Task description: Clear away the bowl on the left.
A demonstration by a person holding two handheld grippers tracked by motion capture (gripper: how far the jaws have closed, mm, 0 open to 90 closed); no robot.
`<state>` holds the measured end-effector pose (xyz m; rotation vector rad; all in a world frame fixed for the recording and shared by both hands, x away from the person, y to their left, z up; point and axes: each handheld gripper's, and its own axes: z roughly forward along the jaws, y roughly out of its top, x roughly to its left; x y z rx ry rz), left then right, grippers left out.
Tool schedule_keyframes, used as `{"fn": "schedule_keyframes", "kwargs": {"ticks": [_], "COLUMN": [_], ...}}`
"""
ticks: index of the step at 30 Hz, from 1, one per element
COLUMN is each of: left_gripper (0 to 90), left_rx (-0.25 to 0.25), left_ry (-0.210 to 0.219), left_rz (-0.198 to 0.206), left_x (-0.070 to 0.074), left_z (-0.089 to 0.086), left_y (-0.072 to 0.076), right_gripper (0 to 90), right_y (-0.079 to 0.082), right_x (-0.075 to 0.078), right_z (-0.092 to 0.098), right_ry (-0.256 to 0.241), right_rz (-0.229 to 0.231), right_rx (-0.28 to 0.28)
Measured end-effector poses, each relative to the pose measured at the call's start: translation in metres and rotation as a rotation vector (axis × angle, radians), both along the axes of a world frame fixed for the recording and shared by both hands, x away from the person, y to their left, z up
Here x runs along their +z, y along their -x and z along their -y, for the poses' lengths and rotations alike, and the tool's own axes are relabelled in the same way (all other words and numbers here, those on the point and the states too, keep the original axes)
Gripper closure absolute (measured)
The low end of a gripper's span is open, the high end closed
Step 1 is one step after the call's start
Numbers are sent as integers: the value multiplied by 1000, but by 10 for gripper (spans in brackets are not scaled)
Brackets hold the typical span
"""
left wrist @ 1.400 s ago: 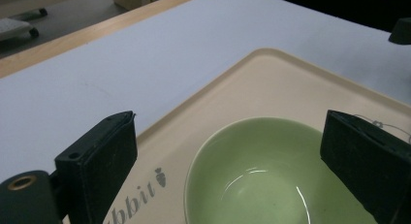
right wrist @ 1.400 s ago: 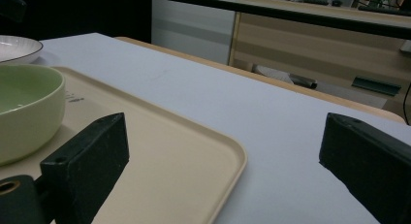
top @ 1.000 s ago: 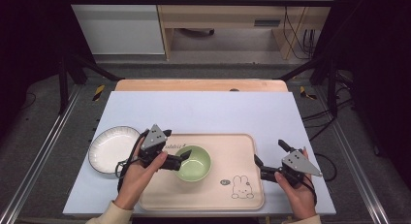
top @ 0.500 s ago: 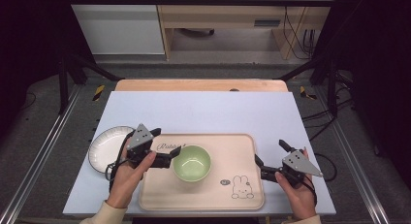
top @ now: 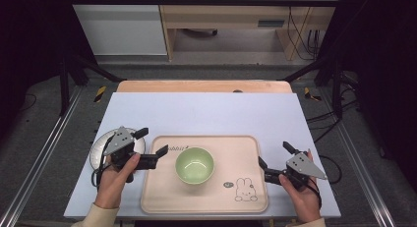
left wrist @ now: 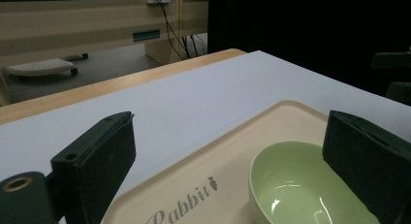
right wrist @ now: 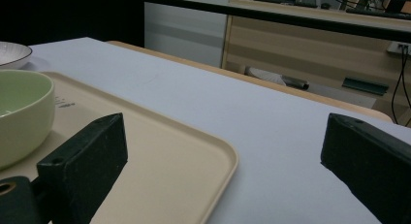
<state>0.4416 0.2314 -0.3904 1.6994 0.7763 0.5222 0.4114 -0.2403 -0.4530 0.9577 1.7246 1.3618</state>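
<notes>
A pale green bowl [top: 194, 164] stands empty in the middle of a beige tray [top: 211, 200] printed with a rabbit. My left gripper [top: 152, 141] is open at the tray's left edge, a short way from the bowl, with nothing between its jaws. In the left gripper view, the bowl [left wrist: 300, 185] sits low and right between the spread jaws of the left gripper [left wrist: 228, 136]. My right gripper [top: 273, 154] is open at the tray's right edge. The right gripper view has the right gripper [right wrist: 223, 132] straddling the tray's corner [right wrist: 194, 151], with the bowl [right wrist: 19, 112] far left.
A white plate [top: 98, 149] lies on the light blue table mat [top: 206, 114] left of the tray, partly under my left hand. It shows again as the plate [right wrist: 12, 52] beyond the bowl. The wooden table edge [top: 201, 86] runs along the far side.
My left gripper has drawn back leftward from the bowl's rim to the tray's left edge. The bowl, the tray and the right gripper have stayed put.
</notes>
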Motion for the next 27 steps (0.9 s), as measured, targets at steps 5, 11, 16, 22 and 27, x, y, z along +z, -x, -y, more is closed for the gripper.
{"fn": "schedule_keyframes", "kwargs": {"ticks": [5,11,16,22,27], "left_gripper": [49,48,50,52,50], "left_rx": [26,35,48,76,77], "left_ry": [10,22,36,48,52], "left_rz": [25,39,46,57,64], "left_x": [-3,-6,-10,-16,-20], "left_z": [-16,-27,-36,-47,-51], "left_y": [2,4,8,15,19], "right_gripper": [29,29,29,29,29], "right_y": [0,0,0,0,0], "right_x": [0,0,0,0,0], "right_z": [1,1,1,1,1], "right_ry": [0,1,-1,0,2], "right_rz": [1,1,3,3,2], "right_rx": [0,-1,-1,-2,-1]}}
